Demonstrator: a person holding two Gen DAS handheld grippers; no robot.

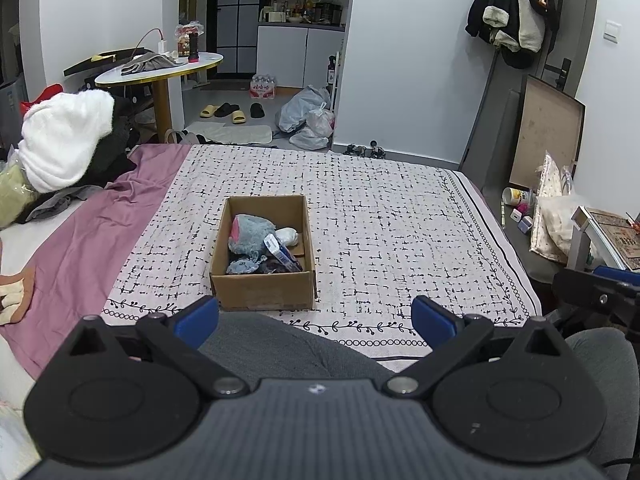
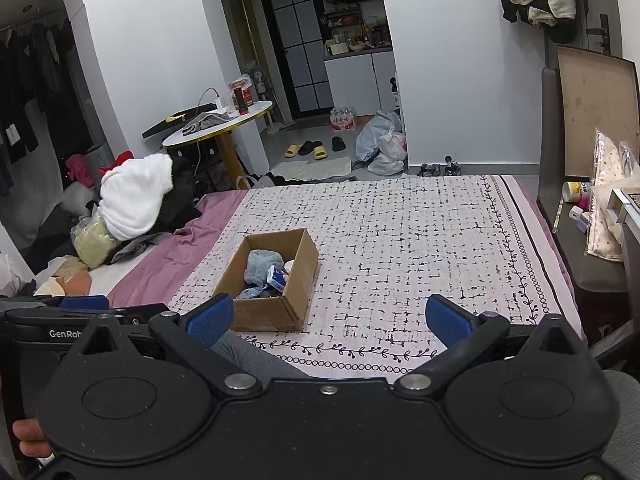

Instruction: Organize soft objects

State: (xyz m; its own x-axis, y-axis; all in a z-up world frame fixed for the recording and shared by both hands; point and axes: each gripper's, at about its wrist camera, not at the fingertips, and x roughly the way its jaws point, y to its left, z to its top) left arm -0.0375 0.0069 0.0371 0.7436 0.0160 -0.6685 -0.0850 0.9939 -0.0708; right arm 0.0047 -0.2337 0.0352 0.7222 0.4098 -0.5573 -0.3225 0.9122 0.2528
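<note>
The cardboard box (image 1: 264, 254) is sitting near the front edge of the patterned blanket (image 1: 400, 220), its top open, and it is holding the soft things: a fluffy blue-grey plush (image 1: 250, 234) filling the far left part, a small white bundle (image 1: 287, 236) beside it toward the right wall, a blue-and-white packet (image 1: 280, 254) leaning across the middle, and a darker blue-grey soft piece (image 1: 242, 267) lying against the near wall. Gathered in one container like this, they are looking already sorted — nothing soft is lying loose on the blanket around the box, so the task is probably at or near its end, unless the clothes pile is meant too.

That pile, topped by a white fleece (image 1: 64, 140), is resting on the mauve sheet (image 1: 80, 240) well to the left of the box, apart from it.

The left gripper (image 1: 316, 320) is hanging back, low and just short of the box's near wall, its blue pads (image 1: 198, 316) spread wide and gripping nothing. It is pointing level across the bed, over the person's grey-clad knee (image 1: 272, 344).

The right gripper (image 2: 330, 316) is sitting alongside at a similar height, aimed slightly to the right of the box, its pads (image 2: 450, 320) likewise parted and empty. From its camera the left gripper's body is showing at the left edge — the two are being held close together, both withdrawn from the work, a resting posture rather than a reach.
</note>
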